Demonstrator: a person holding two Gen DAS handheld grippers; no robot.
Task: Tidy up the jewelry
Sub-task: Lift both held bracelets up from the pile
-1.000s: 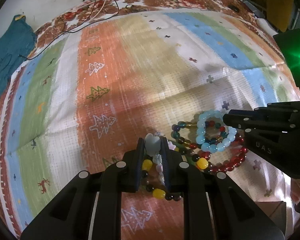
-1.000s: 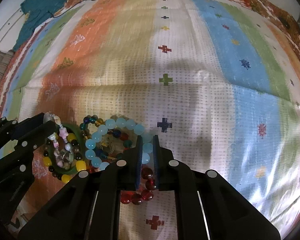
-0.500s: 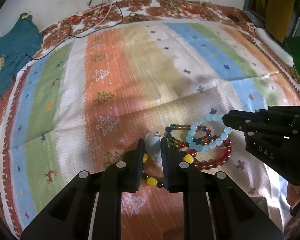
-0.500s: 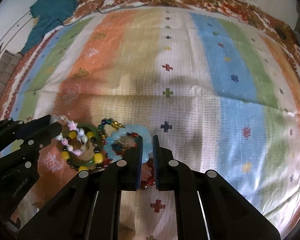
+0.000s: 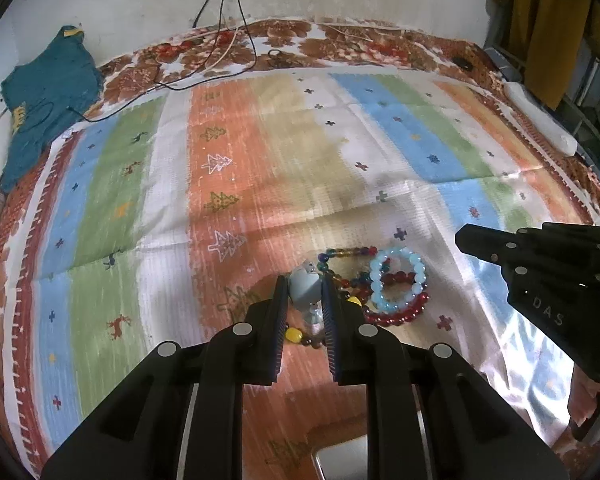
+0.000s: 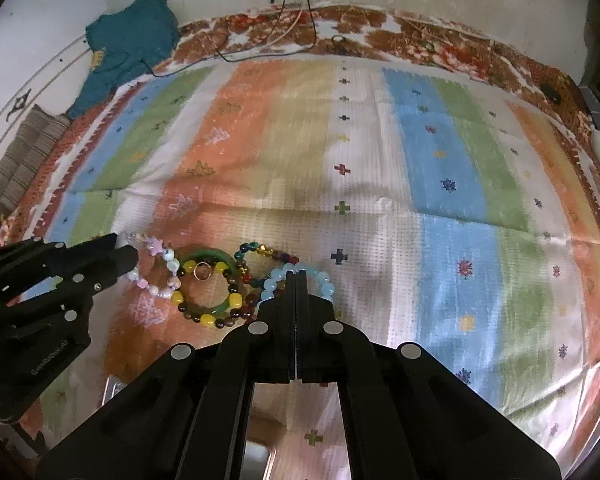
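Note:
Several bead bracelets lie on a striped cloth (image 5: 260, 168). My left gripper (image 5: 304, 285) is shut on the pastel charm bracelet (image 6: 156, 268), its pale blue-grey charm (image 5: 305, 290) pinched between the pads. Beside it lie a green bangle (image 6: 210, 286) with a yellow-and-brown bead bracelet and a small ring (image 6: 202, 271), a multicolour bead bracelet (image 5: 345, 264), a light blue bead bracelet (image 5: 397, 280) and a red bead bracelet (image 5: 395, 314). My right gripper (image 6: 295, 276) is shut and empty, above the light blue bracelet (image 6: 300, 276). It also shows in the left wrist view (image 5: 539, 272).
A teal garment (image 5: 48, 96) lies at the far left corner. Thin cables (image 5: 220, 40) run down the wall onto the cloth's back edge. A metallic box corner (image 5: 339, 460) shows at the near edge. A white block (image 5: 539, 120) lies far right.
Both grippers have risen and pulled back from the cloth. The right gripper let go of the light blue bracelet and closed fully. The left still pinches the charm bracelet.

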